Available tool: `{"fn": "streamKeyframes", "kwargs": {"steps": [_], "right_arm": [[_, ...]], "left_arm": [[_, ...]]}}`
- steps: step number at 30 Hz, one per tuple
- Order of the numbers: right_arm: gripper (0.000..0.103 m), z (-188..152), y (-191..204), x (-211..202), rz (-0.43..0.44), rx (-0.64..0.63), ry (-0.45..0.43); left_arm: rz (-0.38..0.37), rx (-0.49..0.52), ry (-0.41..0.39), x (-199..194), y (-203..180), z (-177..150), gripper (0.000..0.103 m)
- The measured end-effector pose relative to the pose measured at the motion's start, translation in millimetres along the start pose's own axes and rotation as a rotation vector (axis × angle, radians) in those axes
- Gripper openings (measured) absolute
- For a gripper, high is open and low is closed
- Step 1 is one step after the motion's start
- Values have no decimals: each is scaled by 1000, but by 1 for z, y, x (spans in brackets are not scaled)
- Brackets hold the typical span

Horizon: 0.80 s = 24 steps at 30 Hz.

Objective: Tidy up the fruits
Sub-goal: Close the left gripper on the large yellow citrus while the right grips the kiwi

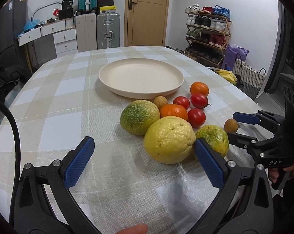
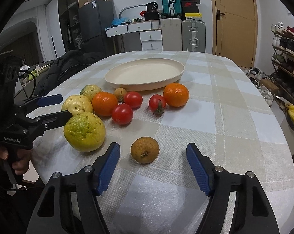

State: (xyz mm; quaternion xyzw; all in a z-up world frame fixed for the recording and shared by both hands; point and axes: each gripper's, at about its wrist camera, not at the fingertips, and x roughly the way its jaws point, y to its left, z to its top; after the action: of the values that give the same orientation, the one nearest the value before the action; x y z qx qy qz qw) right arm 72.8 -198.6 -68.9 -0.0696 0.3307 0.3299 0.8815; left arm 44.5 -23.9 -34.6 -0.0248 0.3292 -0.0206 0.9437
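Observation:
A cream plate (image 1: 141,76) stands empty mid-table; it also shows in the right wrist view (image 2: 145,74). Fruits lie in front of it: three bumpy yellow-green fruits (image 1: 169,139) (image 1: 139,117) (image 1: 214,139), two oranges (image 1: 199,88) (image 1: 173,112), three red tomatoes (image 1: 196,117), two small brown fruits (image 1: 231,125) (image 1: 160,101). My left gripper (image 1: 145,152) is open and empty, its right finger beside the yellow fruit. My right gripper (image 2: 152,158) is open and empty, with the near brown fruit (image 2: 145,149) just ahead between the fingers.
The checked tablecloth (image 1: 69,101) covers the table. Suitcases (image 1: 108,30), drawers and a wooden door (image 1: 147,11) stand behind. A shoe rack (image 1: 207,33) and a basket (image 1: 248,78) are off the right edge. A dark coat (image 2: 69,66) lies off the left.

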Motion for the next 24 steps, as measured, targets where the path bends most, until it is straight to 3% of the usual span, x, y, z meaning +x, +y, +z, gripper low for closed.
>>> {"fn": "streamKeyframes", "kwargs": {"steps": [4,12,17,24], "right_arm": [[69,-2,8,1,-35,-33,-13],[48,-4,20,3,-65,-52,-58],[29,-4,25,5,-73,-60,-81],[28,-2,23,2,-69,-50,-84]], "left_arm": [[-17,35,17,7,-5,0,102],[-26,60,53,19,-15,-5,99],[-34,29,65,24,-12,-3,99],[-27,41,61,24,-17,-1,99]]}}
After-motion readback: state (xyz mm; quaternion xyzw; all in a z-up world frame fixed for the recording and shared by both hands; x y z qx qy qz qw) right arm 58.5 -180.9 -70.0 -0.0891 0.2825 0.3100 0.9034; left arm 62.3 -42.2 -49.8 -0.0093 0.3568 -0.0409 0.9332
